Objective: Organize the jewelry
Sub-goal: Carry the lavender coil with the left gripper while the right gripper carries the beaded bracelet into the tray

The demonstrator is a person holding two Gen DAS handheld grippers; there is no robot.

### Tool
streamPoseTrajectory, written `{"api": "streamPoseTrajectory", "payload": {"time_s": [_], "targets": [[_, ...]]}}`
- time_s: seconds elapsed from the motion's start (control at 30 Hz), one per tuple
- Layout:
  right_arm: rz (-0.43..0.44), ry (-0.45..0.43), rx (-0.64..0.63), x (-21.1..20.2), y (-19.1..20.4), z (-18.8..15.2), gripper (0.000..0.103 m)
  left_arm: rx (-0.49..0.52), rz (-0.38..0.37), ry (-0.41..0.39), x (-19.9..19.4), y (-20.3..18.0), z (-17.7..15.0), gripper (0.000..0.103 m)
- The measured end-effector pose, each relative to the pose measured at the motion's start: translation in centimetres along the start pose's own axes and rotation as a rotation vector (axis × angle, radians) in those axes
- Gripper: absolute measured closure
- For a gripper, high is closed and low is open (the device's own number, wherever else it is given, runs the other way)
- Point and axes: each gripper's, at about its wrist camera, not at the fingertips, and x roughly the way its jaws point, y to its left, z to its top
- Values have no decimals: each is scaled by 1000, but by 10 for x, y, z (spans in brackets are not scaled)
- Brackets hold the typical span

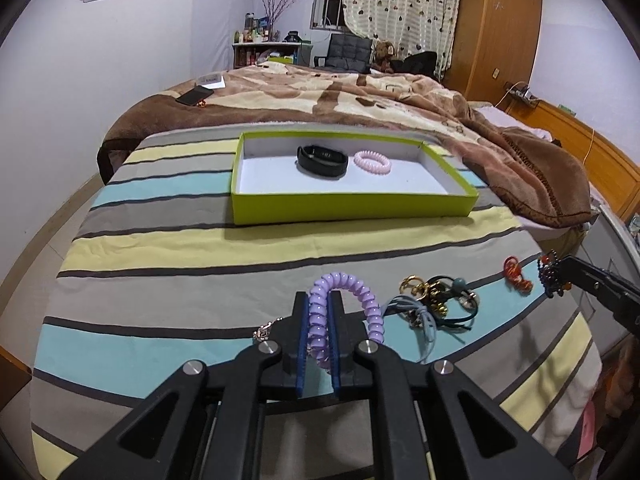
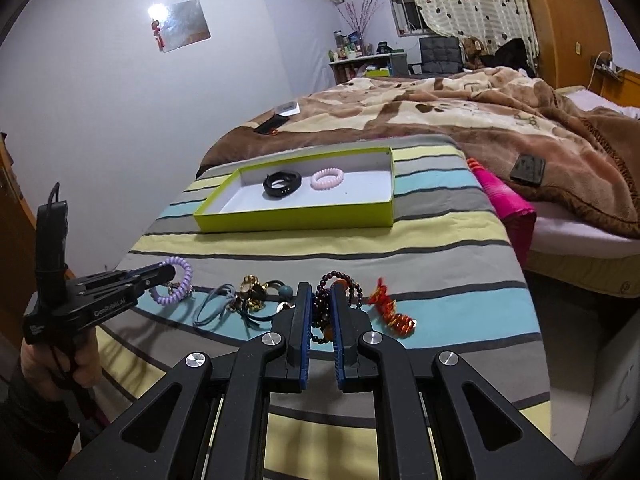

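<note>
We hold a claw in each hand over a surface draped in a striped cloth [image 1: 240, 248] beside a bed; whether a desk lies under the cloth we cannot tell. Our left claw [image 1: 319, 308] is clamped on a purple spiral hair tie [image 1: 360, 300], its coil arching out to the right of the fingers. Our right claw [image 2: 322, 296] is closed around a dark red bead bracelet [image 2: 340, 280], some beads dangling between the fingers.

Farther back sits a shallow green tray [image 1: 352, 208], with a black band [image 1: 322, 160] and a pink spiral tie [image 1: 372, 162] side by side inside. Loose on the cloth between the claws lies a tangle of gold rings and blue-grey cord ties [image 1: 432, 304], and to the right a small red and orange knotted ornament [image 2: 390, 312].

What could go wrong: the springy purple coil is pinched on one side only, so it may twist free or flick out during carrying. The bead strand hangs loosely, so it may slide through the fingers or drag the neighbouring tangle along. With both claws heading for one tray, they might bump each other.

Hard to make out: a small silvery chain near the left claw is mostly hidden behind it, and the tangled pieces cannot be counted. How firmly the beads are pinched is unclear.
</note>
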Motion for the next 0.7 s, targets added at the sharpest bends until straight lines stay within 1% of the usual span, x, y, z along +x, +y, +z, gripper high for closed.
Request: {"api": "streamPoseTrajectory", "payload": {"time_s": [0.33,0.53,0.7], "targets": [[6,-32,-21,0,7,17,94,-5,-40,-55,-14,-4,19,94],[4,-46,-63,9,14,34,94,16,-30,-68,-11,-5,36,94],[0,-48,-98,26,19,53,94,41,-11,-84,-3,-4,57,94]]}}
